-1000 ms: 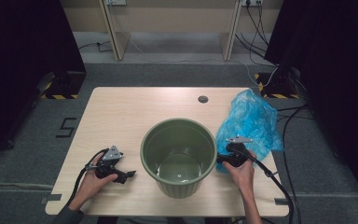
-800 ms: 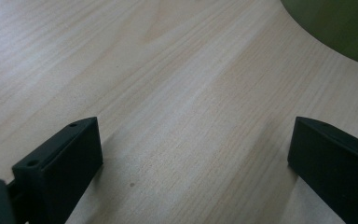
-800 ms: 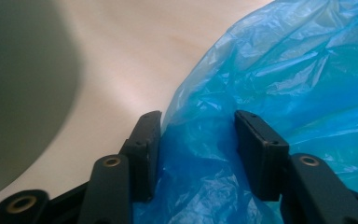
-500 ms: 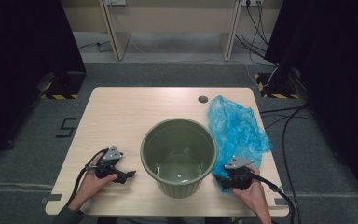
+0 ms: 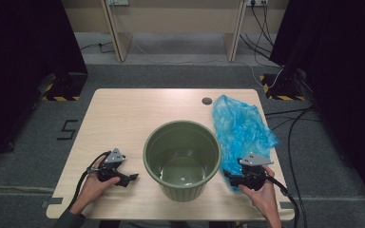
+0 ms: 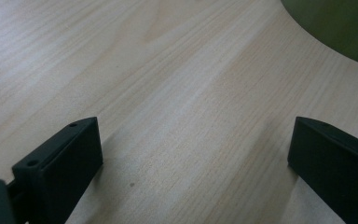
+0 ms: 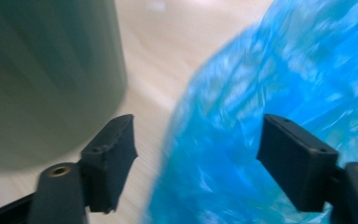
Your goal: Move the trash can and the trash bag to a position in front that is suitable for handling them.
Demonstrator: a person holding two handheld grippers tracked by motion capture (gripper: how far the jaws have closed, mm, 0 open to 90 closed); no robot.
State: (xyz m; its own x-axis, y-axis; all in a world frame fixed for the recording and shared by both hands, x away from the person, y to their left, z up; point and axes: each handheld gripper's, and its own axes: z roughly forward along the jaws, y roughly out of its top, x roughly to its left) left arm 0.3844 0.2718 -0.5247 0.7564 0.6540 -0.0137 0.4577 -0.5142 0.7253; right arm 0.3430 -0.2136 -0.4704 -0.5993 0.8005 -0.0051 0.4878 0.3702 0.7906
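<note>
Wooden table (image 5: 138, 118) carries, at its left, the left gripper (image 5: 132, 178), lying idle with jaws wide apart over bare wood, likely waiting its turn. Mid-table stands the empty green bucket (image 5: 182, 159), apparently awaiting a liner. Just right of it, the right gripper (image 5: 229, 176) has just been opening its jaws, the blue plastic bag (image 5: 240, 126) loose between them, not pinched.

Olive-green bucket (image 5: 182, 159), translucent blue plastic bag (image 5: 241, 127), pale wood-grain table (image 5: 123, 118)

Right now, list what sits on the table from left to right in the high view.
left gripper → green bucket → right gripper, its jaws just opening → blue plastic bag.
</note>
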